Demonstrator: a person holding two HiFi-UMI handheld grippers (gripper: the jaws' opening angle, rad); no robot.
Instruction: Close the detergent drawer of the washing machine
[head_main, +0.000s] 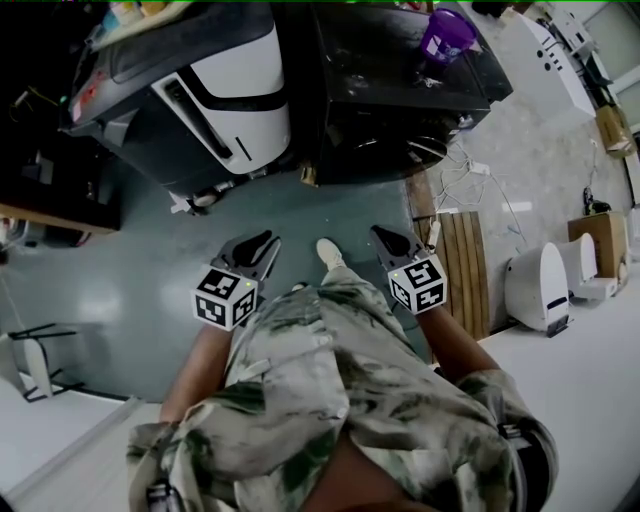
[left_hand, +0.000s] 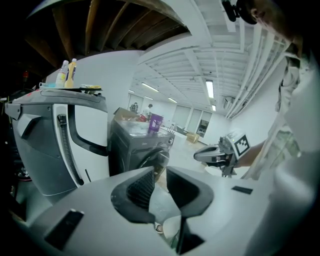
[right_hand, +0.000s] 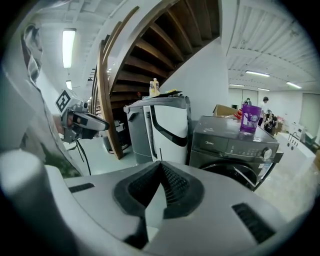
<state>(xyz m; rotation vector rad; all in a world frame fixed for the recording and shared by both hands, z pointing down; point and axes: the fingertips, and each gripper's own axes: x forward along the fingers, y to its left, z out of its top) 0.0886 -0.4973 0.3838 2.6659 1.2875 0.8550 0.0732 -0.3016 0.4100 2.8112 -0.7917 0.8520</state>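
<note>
Containers first: one purple detergent jug stood on top of the dark washing machine, no way to see how full it was. Two smaller bottles sat side by side on the white-and-grey appliance next to it, contents also anyone's guess. So three containers and two machines. The detergent drawer was at the left end of the washer's top panel and looked flush with it, well away from both tools. The left gripper had its jaws a little apart with nothing in them. The right gripper was pinched fully closed and empty.
</note>
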